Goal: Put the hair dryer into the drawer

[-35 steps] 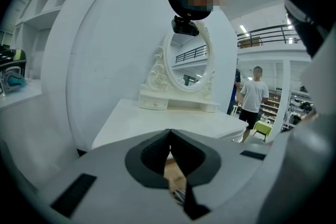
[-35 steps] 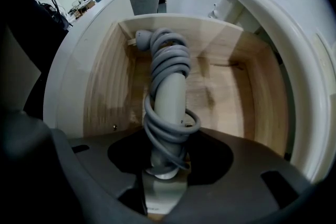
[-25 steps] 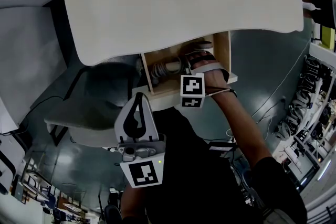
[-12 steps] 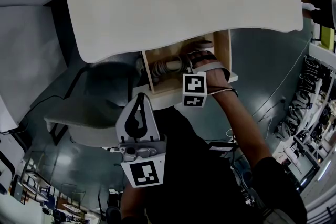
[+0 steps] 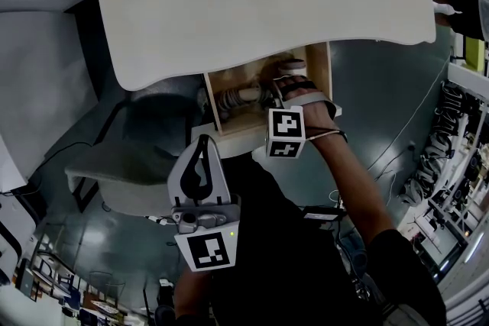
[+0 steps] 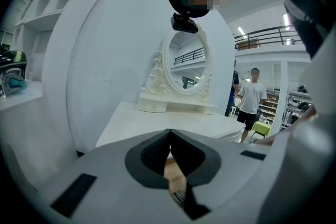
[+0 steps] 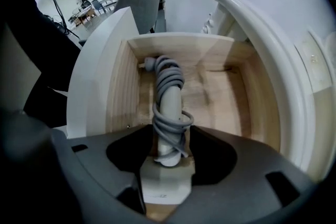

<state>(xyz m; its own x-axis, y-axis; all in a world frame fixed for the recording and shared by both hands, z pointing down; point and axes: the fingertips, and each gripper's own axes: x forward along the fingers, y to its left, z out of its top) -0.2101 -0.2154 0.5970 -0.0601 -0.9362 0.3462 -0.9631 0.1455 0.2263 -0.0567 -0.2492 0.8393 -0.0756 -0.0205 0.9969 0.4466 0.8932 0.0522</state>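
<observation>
Under the white tabletop (image 5: 252, 4), drawer (image 5: 325, 80) pulled open, bare wood inside.

- Hair dryer (image 5: 244, 95) is inside the drawer, nearer the white front panel than the back.
- Long axis: in the right gripper view the grey handle (image 7: 168, 107) runs straight away from your jaws toward the far side wall (image 7: 178, 52), roughly parallel to the front panel. In the head view it lies across the drawer, left to right.
- White body sits at the jaw end. The cord (image 7: 167, 73) is wound round the handle, and its plug (image 7: 148, 64) points at the far left corner.
- Your right gripper (image 7: 170, 131) reaches into the drawer with its jaws clamped on the wrapped handle, one each side. Its marker cube (image 5: 285, 132) sits over the front panel.
- Cannot tell whether the dryer touches the drawer floor (image 7: 220, 92).
- Your left gripper (image 5: 202, 141) is held low, outside the drawer, and points up toward it. Its jaws are together at the tips (image 6: 169, 134) with nothing between them.
- An oval mirror (image 6: 185, 63) stands on the tabletop in the left gripper view.
</observation>
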